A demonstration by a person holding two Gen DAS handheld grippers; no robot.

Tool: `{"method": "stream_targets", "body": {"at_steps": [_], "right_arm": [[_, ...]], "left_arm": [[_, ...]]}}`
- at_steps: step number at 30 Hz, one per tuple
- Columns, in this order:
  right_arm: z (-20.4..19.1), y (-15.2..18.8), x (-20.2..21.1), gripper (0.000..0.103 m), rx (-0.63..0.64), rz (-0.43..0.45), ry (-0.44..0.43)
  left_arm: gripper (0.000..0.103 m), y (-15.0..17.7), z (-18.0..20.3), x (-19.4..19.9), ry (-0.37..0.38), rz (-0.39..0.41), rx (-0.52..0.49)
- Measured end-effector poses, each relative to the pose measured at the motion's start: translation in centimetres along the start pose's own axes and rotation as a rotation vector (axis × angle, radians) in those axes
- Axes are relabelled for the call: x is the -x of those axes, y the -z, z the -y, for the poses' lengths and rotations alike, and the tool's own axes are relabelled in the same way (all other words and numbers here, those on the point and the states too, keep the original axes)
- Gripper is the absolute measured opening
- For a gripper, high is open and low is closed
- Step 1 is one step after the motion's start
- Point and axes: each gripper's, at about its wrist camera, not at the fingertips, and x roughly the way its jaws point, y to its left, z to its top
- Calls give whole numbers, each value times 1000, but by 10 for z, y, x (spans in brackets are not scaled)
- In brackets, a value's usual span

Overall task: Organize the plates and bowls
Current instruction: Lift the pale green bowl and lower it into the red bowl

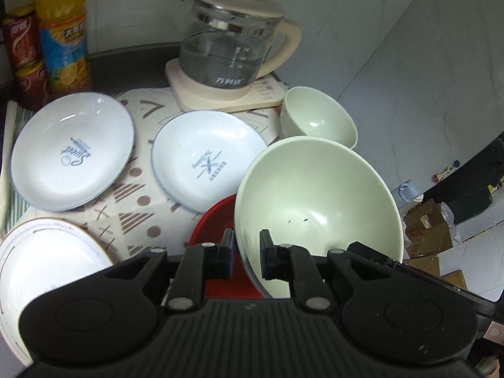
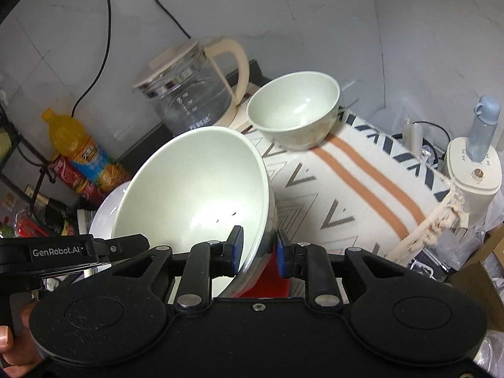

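Left tongs (image 1: 246,256) and right tongs (image 2: 259,250) both pinch rim of large green bowl (image 1: 318,195), tilted above red dish (image 1: 214,220). Beyond: two white plates (image 1: 72,151) left, small green bowl (image 1: 318,116) far right, kettle (image 1: 233,47) behind.

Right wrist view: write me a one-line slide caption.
Right gripper straddles the rim of a tilted large pale green bowl, a smaller green bowl waiting on the patterned cloth beyond.
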Motion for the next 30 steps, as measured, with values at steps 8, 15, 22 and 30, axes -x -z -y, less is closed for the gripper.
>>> {"method": "stream_targets", "body": {"at_steps": [8,15,22,30], "right_arm": [[-13,13,-7,26,26,-39,16],[-19,19,-16,28,46,-69,33],[-20,22,-27,28,72,-104,53],[-18,28,-38,28,80,-129,78]], "left_arm": [[15,10,-15,-6,-5,-35,22],[15,13,-24,-18,-11,-70,42],[15,20,-28,-30,-35,-105,63],[16,20,-26,-34,-41,-126,54]]}}
